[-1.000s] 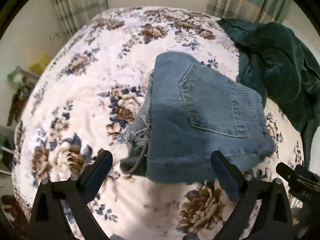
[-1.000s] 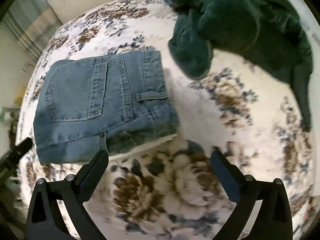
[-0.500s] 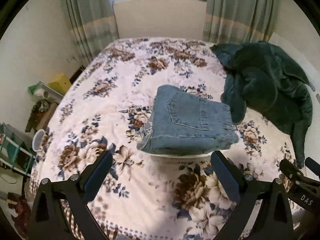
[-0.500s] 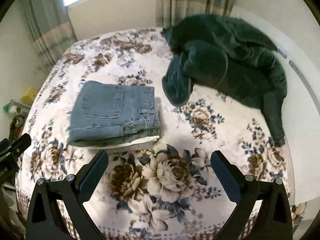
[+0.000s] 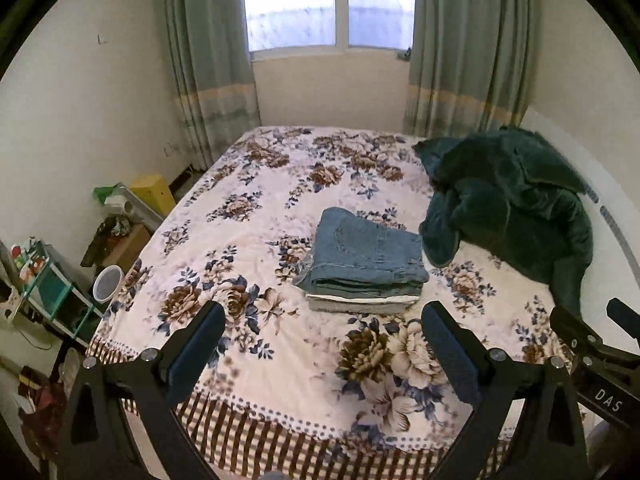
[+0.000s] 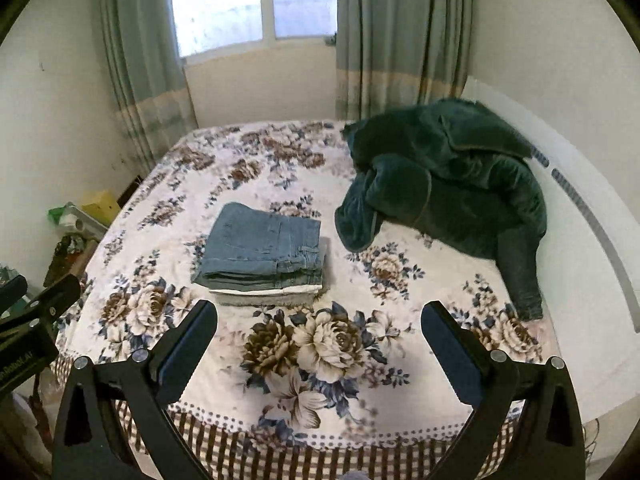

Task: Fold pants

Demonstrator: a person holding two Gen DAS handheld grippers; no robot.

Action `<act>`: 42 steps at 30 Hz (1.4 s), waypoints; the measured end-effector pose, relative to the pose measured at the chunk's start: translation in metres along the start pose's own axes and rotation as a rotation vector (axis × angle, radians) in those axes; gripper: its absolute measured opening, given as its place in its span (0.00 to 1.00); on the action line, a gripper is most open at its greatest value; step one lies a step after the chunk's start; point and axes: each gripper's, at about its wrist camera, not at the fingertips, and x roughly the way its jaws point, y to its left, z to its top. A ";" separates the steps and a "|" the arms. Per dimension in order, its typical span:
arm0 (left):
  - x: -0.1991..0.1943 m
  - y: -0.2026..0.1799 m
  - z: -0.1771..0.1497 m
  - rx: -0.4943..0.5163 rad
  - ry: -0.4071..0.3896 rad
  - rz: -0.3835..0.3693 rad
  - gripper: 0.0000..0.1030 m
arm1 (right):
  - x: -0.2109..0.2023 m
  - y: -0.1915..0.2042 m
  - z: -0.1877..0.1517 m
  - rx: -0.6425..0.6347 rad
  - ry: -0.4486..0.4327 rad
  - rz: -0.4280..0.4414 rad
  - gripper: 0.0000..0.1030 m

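Left gripper point(image 5: 320, 344), lower frame: black angular fingers spread wide, flat dark pads gripping nothing. Right gripper point(image 6: 320, 340), lower frame: same wide spread, nothing between pads. Folded pants point(image 5: 366, 250), blue denim, stitched back pocket up, frayed hem at left edge, sit mid-frame as squared top of small stack over pale folded garments point(image 5: 360, 303). Stack rests on bed point(image 5: 248, 240) with floral quilted cover, checked border along near edge. Dark green plush jacket point(image 5: 508, 200) lies crumpled right of centre, just beside stack. Striped grey-green curtains point(image 5: 208, 60) flank window at top.
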 end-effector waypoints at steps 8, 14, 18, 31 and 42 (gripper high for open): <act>-0.064 0.004 -0.009 0.013 -0.059 -0.015 0.97 | -0.105 -0.004 -0.014 -0.008 -0.097 -0.001 1.00; -0.096 0.006 -0.014 0.037 -0.101 -0.033 0.97 | -0.151 0.001 -0.020 -0.011 -0.109 0.005 1.00; -0.102 0.007 -0.016 0.037 -0.108 -0.040 1.00 | -0.163 0.003 -0.021 -0.007 -0.119 0.007 1.00; -0.115 0.007 -0.028 0.025 -0.121 -0.030 1.00 | -0.178 0.004 -0.021 -0.020 -0.115 0.007 1.00; -0.121 0.012 -0.030 0.017 -0.121 -0.019 1.00 | -0.177 0.004 -0.022 -0.025 -0.113 0.015 1.00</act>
